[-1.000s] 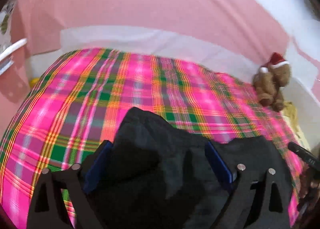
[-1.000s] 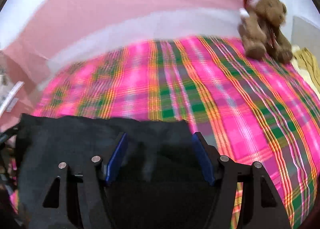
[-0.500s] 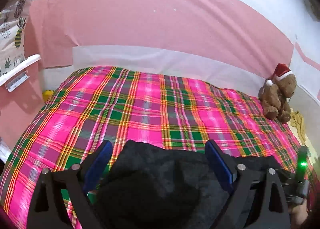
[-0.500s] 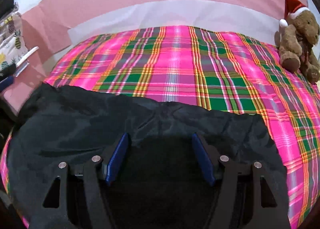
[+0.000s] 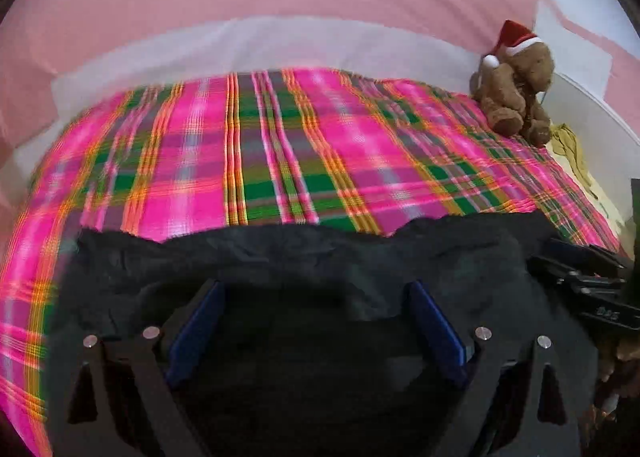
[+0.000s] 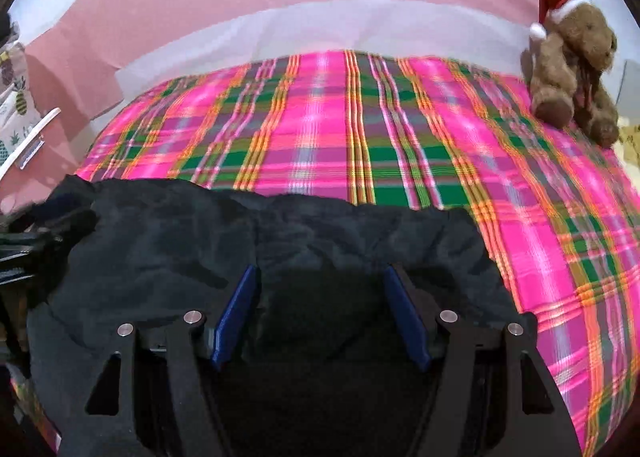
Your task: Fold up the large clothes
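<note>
A black garment (image 5: 304, 257) lies bunched across the near edge of the bed (image 5: 280, 145), over its pink plaid cover, with the far edge rumpled. The left gripper (image 5: 316, 321) and right gripper (image 6: 324, 309) both hover over it with fingers spread wide, grasping nothing. No neat fold shows yet; I'd judge the folding barely begun. A teddy bear (image 6: 572, 69) sits far off.

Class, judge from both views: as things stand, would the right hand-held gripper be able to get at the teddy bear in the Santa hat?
Probably yes. The right hand-held gripper is open over the black garment; only bare plaid bedspread lies between it and the teddy bear, at the far right corner.
</note>
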Tool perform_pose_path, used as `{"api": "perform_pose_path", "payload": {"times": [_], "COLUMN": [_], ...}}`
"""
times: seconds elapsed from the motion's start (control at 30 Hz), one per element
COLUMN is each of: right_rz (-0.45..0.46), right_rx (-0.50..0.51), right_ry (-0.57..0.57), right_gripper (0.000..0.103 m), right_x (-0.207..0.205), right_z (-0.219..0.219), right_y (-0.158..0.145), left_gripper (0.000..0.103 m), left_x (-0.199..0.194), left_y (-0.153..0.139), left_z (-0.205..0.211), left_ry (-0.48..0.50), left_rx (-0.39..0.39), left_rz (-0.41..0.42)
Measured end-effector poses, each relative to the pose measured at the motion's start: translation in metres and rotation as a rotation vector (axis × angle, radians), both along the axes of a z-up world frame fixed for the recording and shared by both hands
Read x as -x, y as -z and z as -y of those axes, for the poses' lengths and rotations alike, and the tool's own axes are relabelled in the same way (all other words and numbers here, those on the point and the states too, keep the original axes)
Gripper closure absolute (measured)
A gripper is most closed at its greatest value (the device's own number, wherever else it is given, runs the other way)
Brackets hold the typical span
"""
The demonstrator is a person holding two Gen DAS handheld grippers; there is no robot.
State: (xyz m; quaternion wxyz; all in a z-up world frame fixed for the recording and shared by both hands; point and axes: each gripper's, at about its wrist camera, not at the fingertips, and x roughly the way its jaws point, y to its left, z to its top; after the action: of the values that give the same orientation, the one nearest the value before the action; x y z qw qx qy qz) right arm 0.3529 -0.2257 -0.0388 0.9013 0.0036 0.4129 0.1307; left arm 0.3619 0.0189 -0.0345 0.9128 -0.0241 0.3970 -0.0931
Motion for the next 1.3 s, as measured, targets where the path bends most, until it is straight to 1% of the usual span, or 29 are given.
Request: {"api": "perform_pose_path", "payload": {"times": [0.03, 0.17, 0.33, 0.53, 1.0, 1.07, 1.17, 1.23, 1.3], "right_rz": [-0.004, 0.015, 0.010, -0.008, -0.017, -0.018, -0.023, -0.028, -0.011], "right_rx": [-0.001, 0.066, 0.026, 0.018, 0.027, 0.030, 0.017, 0.011, -0.001], "right_ry": [-0.003, -0.008, -0.001, -0.001, -0.003, -0.002, 0.001, -0.001, 0.002], "right_gripper": [0.036, 0.036, 0.036, 0.036, 0.036, 0.036, 0.036, 0.036, 0.036], "right_x": [-0.003, -0.012, -0.024, -0.032, -0.035, -0.035, -0.033, -0.028, -0.021], "right_z": [0.000, -0.013, -0.010, -0.012, -0.013, -0.013, -0.010, -0.006, 0.001], "right_y": [0.003, 0.016, 0.030, 0.038, 0.041, 0.040, 0.036, 0.028, 0.014], "left_gripper": [0.008, 0.008, 0.008, 0.008, 0.008, 0.008, 0.009, 0.009, 0.009], "left_x": [-0.002, -0.002, -0.007, -0.012, -0.013, -0.013, -0.008, 0.000, 0.006], "left_y": [0.006, 0.019, 0.025, 0.029, 0.029, 0.028, 0.016, 0.003, -0.009], "left_z": [0.000, 0.003, 0.004, 0.006, 0.005, 0.005, 0.001, -0.005, -0.017], "left_ry": [-0.003, -0.015, -0.023, -0.030, -0.030, -0.026, -0.017, -0.012, -0.013], "left_rx": [-0.001, -0.004, -0.005, -0.018, -0.018, -0.019, -0.014, -0.007, -0.022], "left_rz": [0.008, 0.012, 0.018, 0.016, 0.011, 0.000, -0.014, 0.007, 0.039]}}
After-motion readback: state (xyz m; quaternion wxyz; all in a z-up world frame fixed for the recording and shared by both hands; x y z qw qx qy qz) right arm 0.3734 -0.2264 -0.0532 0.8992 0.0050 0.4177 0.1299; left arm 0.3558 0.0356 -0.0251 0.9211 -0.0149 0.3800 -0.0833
